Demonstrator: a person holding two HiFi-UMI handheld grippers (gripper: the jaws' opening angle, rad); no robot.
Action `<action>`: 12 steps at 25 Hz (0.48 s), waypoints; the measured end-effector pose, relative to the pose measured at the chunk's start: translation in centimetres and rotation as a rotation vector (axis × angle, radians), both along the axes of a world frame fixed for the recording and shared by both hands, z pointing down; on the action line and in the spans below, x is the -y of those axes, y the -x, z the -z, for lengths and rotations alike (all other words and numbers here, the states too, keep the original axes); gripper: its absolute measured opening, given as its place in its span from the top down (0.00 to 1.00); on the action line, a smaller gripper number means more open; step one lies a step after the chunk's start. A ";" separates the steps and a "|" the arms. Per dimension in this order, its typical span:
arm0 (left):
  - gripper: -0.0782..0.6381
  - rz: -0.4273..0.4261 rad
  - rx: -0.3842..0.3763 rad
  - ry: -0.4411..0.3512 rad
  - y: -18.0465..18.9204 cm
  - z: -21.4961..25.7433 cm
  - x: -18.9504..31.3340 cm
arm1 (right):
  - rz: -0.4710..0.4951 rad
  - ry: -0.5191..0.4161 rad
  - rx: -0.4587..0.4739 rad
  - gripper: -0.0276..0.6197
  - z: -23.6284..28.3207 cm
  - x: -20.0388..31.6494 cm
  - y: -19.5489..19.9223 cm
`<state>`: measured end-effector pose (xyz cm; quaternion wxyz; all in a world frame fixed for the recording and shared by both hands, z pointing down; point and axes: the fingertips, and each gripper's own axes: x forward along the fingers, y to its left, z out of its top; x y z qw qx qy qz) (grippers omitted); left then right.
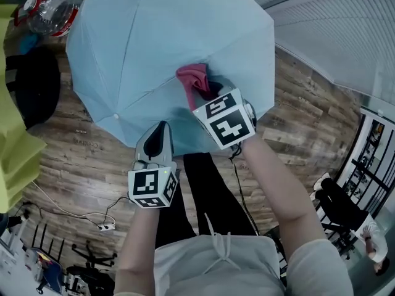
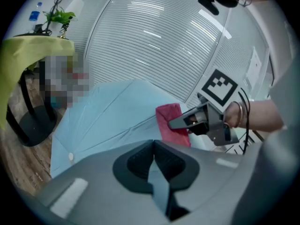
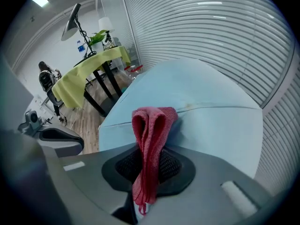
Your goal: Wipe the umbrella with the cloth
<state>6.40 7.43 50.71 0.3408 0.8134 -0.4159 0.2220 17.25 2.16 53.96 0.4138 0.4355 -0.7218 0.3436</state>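
Our right gripper point(image 3: 149, 165) is clenched on the folded red knitted cloth point(image 3: 151, 125), pressed to the near part of the open pale-blue fabric umbrella point(image 1: 160, 42), which lies canopy-up on the wooden plank floor point(image 1: 80, 159). Our left gripper point(image 2: 153, 168) appears to pinch the canopy's near edge. If we push too hard, the thin panel may sag or the umbrella skid, and the cloth could slip free. The canopy looks taut and smooth, with no obvious dirt.
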 end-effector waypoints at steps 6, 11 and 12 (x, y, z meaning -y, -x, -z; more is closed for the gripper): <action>0.88 -0.015 0.000 0.003 -3.7 0.1 -0.2 | -0.002 -0.020 0.014 0.87 1.3 0.6 -3.2; 0.88 -0.014 0.004 0.000 -6.0 -0.1 0.6 | 0.004 -0.035 0.018 0.87 2.1 1.5 -5.4; 0.88 -0.017 0.008 -0.003 -6.4 -0.1 0.8 | 0.002 -0.038 0.017 0.87 2.3 1.6 -5.9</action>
